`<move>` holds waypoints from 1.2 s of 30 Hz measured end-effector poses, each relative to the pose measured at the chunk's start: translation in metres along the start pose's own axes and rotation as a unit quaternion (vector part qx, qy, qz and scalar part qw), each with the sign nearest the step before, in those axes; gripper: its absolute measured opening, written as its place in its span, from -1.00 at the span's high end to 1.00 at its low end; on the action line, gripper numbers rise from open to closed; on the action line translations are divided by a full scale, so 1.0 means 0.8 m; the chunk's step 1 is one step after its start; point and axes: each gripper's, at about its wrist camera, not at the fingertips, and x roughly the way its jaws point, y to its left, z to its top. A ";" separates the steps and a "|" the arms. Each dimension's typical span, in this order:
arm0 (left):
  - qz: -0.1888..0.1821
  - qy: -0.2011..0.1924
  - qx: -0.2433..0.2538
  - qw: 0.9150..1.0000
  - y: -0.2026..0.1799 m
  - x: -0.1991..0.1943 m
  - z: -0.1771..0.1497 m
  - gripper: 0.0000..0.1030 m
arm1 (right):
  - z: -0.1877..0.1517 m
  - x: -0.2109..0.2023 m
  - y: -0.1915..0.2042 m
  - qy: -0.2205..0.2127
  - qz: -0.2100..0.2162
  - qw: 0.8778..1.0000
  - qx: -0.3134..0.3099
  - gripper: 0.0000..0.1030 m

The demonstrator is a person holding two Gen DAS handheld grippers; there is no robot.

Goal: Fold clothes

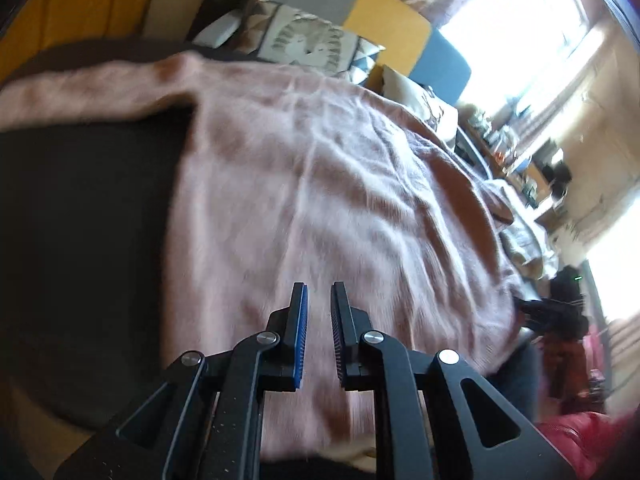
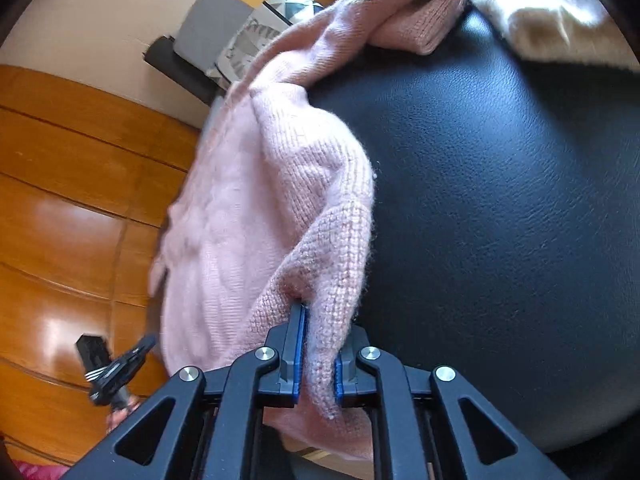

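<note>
A fluffy pink knit sweater (image 1: 320, 168) lies spread over a round black leather surface (image 1: 80, 240), one sleeve (image 1: 80, 92) stretched to the left. My left gripper (image 1: 319, 289) hovers just above the sweater's body, its jaws slightly open with nothing between them. In the right wrist view the sweater (image 2: 248, 208) is bunched and lifted off the black surface (image 2: 500, 200). My right gripper (image 2: 320, 320) is shut on a thick fold of the sweater's edge, which covers one finger. The left gripper (image 2: 116, 368) shows small at the lower left, over the floor.
A cream fuzzy garment (image 2: 552, 12) lies at the far edge of the black surface. Wooden floor (image 2: 60, 200) lies beyond it. Patterned cushions (image 1: 308, 40) sit on a sofa behind. A cluttered shelf (image 1: 516, 160) stands near bright windows.
</note>
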 end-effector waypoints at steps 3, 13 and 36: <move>0.022 0.001 0.042 0.999 -0.019 0.045 0.031 0.75 | -0.002 -0.002 -0.001 -0.003 0.001 1.000 0.001 0.75; 0.066 -0.004 0.071 0.995 -0.038 0.154 0.097 0.74 | 0.014 -0.054 -0.012 -0.080 -0.024 0.996 0.015 0.57; 0.033 -0.033 0.064 0.997 -0.015 0.151 0.088 0.74 | 0.179 -0.135 -0.065 -0.273 -0.162 0.947 0.052 0.49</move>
